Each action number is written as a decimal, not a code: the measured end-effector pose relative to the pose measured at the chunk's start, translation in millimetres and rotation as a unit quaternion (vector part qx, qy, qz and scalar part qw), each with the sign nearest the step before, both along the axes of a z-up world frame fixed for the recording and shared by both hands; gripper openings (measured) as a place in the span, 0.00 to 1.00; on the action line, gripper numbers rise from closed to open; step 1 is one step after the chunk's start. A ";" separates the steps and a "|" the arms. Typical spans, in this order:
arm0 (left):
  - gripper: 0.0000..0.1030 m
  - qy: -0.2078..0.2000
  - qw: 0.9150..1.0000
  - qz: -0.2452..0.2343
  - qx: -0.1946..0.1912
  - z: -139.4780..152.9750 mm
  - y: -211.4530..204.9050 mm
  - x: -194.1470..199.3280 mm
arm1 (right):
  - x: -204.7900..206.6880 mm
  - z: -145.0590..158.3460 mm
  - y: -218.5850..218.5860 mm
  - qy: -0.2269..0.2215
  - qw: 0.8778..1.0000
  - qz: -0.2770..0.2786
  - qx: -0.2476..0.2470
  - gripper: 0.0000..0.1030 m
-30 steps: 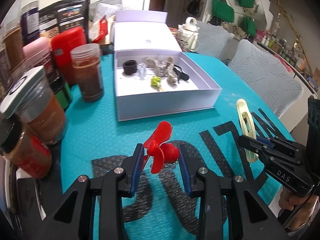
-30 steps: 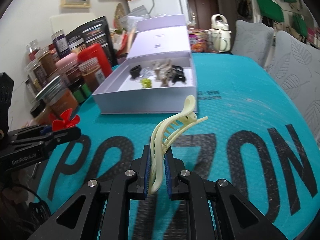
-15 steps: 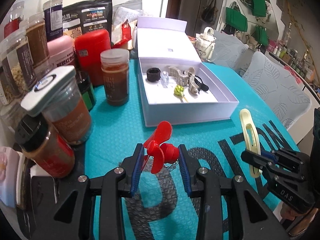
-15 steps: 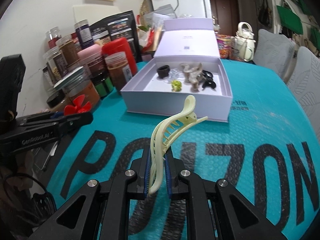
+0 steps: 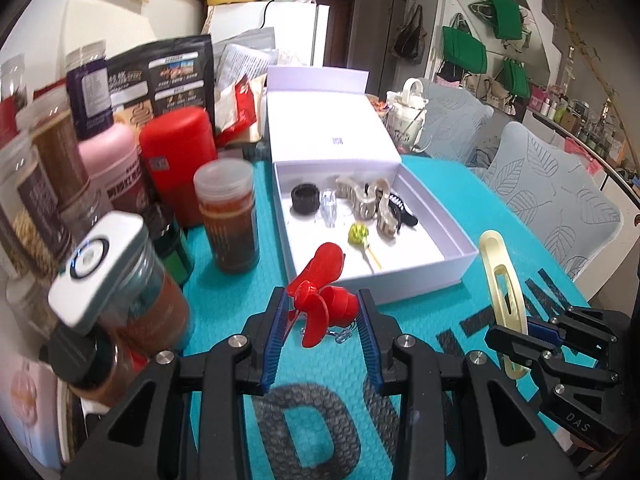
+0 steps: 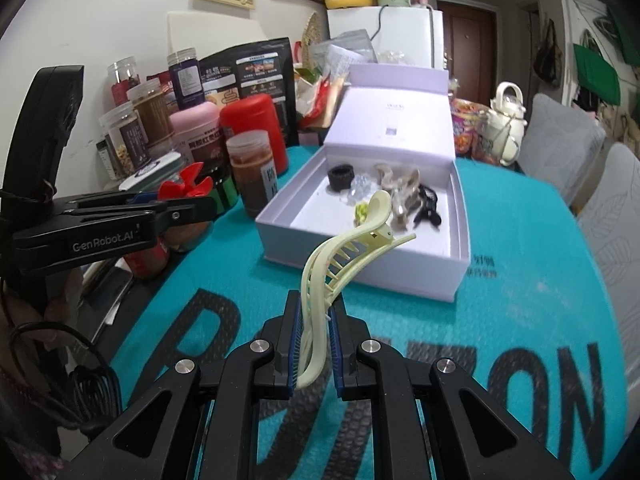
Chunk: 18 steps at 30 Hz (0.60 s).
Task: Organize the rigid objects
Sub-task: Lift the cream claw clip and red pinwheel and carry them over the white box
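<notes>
Both grippers carry loads above the mat's near edge. Left gripper [image 5: 324,316] clamps red fan [image 5: 320,300]; right gripper [image 6: 314,332] clamps yellow hair clip [image 6: 340,256], long axis toward white box [image 6: 360,268] ahead; left probably nearer.

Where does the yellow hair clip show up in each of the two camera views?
Left wrist view: hair clip at right of centre, seen edge-on, standing up from the right tool.
Right wrist view: hair clip at centre, held in that tool, its curved tip overlapping the white box.
Shared landmark: the white box, beyond the clip in both views.
</notes>
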<state>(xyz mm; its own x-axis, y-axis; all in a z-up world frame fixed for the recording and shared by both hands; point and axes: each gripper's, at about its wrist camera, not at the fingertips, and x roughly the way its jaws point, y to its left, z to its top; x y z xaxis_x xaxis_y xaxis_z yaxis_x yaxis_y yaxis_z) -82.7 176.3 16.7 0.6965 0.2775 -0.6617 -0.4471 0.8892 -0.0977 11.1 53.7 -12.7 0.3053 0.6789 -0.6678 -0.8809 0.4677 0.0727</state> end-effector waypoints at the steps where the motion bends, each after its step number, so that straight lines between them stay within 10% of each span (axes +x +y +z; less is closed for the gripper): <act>1: 0.33 -0.002 1.000 -0.003 0.003 3.2 0.9 3.3 | 1.3 2.7 1.6 -0.002 1.000 0.001 0.001 0.13; 18: 0.33 -0.034 0.998 -0.029 0.035 45.8 20.7 54.2 | 34.9 43.2 30.4 -0.026 0.999 0.023 0.021 0.13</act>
